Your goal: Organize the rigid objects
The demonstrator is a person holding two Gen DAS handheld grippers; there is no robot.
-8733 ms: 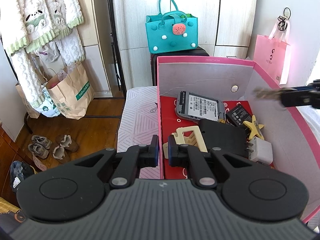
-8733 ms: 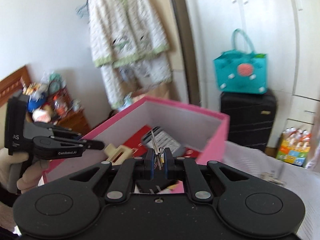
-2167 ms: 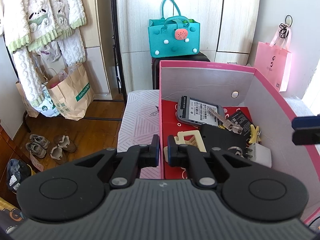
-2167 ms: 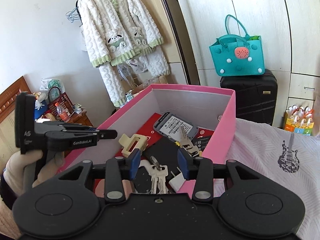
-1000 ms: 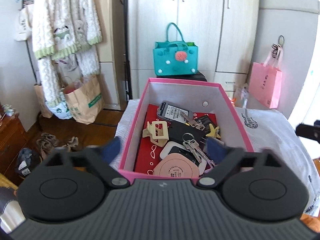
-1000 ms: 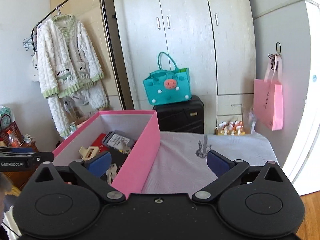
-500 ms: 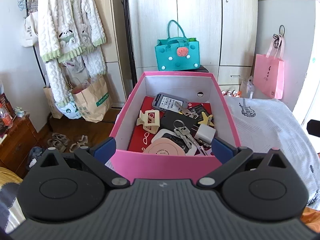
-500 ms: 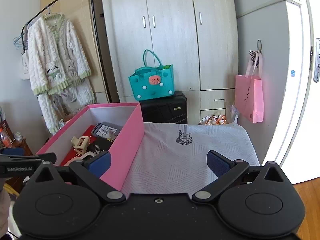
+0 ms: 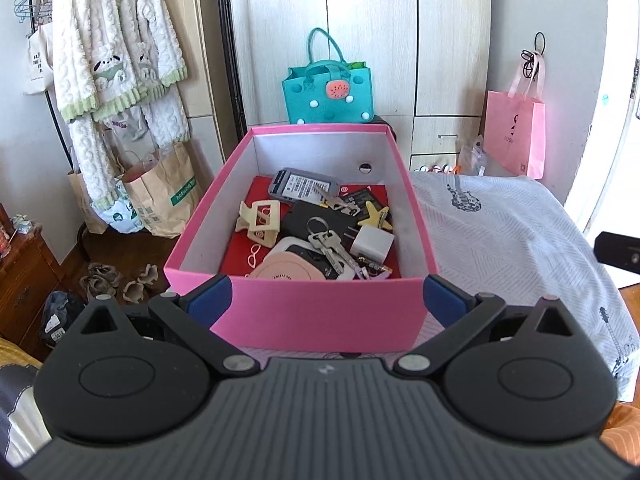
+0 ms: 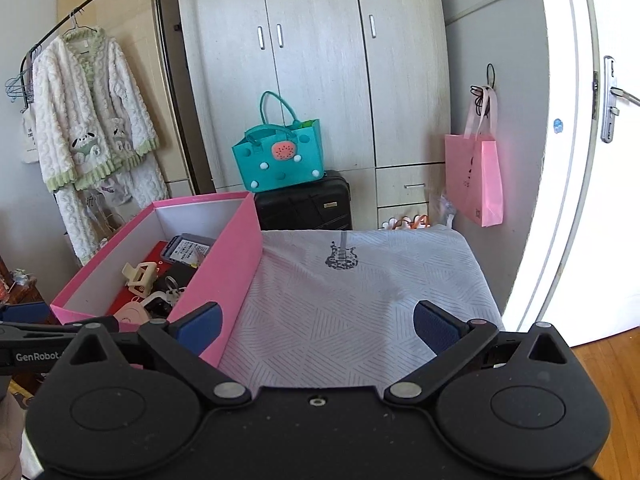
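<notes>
While clutter overlaps in the pink box [image 9: 320,312] at twelve o'clock, we hold left gripper [image 9: 326,294] and right gripper [image 10: 318,322] wide, empty.

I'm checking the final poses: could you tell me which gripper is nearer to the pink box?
Left. The left gripper sits open right at the near wall of the pink box, facing it. The right gripper is open beside the box's right wall, over the patterned cloth.
</notes>
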